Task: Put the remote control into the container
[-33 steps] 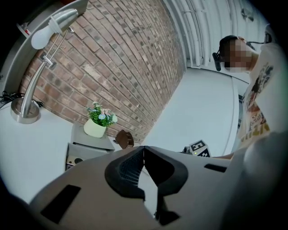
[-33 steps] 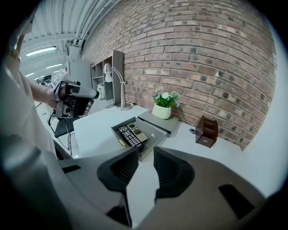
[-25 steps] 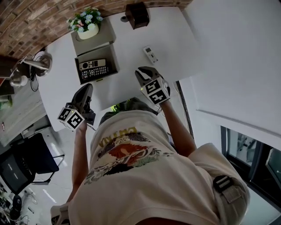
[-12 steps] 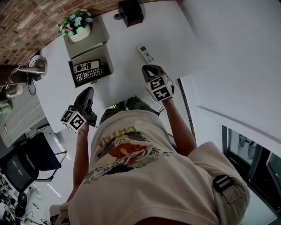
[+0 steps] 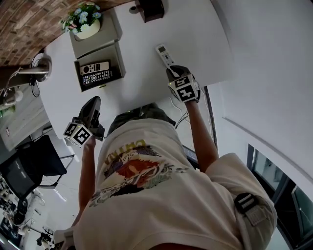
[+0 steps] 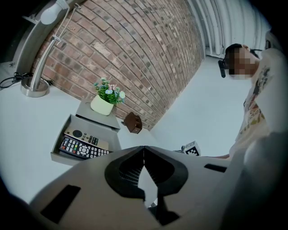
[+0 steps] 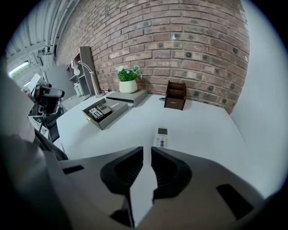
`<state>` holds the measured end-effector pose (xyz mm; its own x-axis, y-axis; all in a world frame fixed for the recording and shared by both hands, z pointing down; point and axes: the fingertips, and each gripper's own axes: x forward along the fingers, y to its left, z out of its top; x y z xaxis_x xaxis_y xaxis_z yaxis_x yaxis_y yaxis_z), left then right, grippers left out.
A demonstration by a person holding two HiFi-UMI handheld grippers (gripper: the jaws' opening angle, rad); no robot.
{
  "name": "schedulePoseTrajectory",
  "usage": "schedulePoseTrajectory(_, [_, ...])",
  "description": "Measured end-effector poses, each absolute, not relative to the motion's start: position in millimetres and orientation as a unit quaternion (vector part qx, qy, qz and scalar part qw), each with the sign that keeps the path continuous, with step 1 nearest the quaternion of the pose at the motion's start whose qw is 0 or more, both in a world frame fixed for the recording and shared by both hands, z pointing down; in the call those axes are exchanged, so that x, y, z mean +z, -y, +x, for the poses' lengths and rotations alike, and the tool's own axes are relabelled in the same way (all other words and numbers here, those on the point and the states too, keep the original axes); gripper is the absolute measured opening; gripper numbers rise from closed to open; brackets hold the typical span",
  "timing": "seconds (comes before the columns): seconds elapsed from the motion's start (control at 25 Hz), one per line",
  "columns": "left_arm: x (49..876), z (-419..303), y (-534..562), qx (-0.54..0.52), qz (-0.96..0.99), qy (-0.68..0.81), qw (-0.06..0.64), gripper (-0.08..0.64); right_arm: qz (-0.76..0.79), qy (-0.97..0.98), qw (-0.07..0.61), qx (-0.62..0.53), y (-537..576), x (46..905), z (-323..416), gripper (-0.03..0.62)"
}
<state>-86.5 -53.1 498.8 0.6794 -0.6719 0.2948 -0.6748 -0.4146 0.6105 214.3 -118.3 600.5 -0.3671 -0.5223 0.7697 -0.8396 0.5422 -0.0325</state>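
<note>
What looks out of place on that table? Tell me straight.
Only the white remote: it lies loose on the table, apart from the container that holds two other remotes. Nothing looks spilled or damaged.

Dark brown wooden box (image 5: pixel 150 8): top cut off by head view's edge. Slim white remote control (image 5: pixel 165 54): I cannot read its button labels, too small

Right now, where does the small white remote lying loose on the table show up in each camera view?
Head view: the white remote lies upper centre, slightly right.
Left gripper view: it cannot be made out in this picture.
Right gripper view: the remote lies just below the centre.
Shared landmark: the flower pot, which shows in all three views.
</note>
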Motion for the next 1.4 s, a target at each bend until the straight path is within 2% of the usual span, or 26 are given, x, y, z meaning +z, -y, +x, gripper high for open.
schedulePoseTrajectory(0.16, [499.3, -83.4, 52.7, 0.005, 0.832, 0.412, 0.37, 0.006, 0.439, 0.787, 0.373, 0.22, 133.5, 617.1, 230.3, 0.165])
schedulePoseTrajectory(0.32, [497.9, -78.2, 53.4, 0.004, 0.824, 0.423, 0.377, 0.005, 0.433, 0.781, 0.386, 0.232, 146.4, 633.8, 235.3, 0.244])
schedulePoseTrajectory(0.64, [502.3, -70.1, 42.0, 0.0, 0.802, 0.451, 0.393, 0.006, 0.402, 0.778, 0.415, 0.248, 159.4, 668.8, 227.1, 0.288])
schedulePoseTrajectory(0.84, [500.5, -69.2, 38.3, -0.003, 0.794, 0.462, 0.396, 0.005, 0.384, 0.774, 0.444, 0.236, 158.9, 679.2, 223.1, 0.289])
schedulePoseTrajectory(1.4, [494.8, -70.7, 33.1, -0.002, 0.788, 0.468, 0.4, 0.005, 0.382, 0.767, 0.441, 0.266, 160.1, 682.5, 223.0, 0.288])
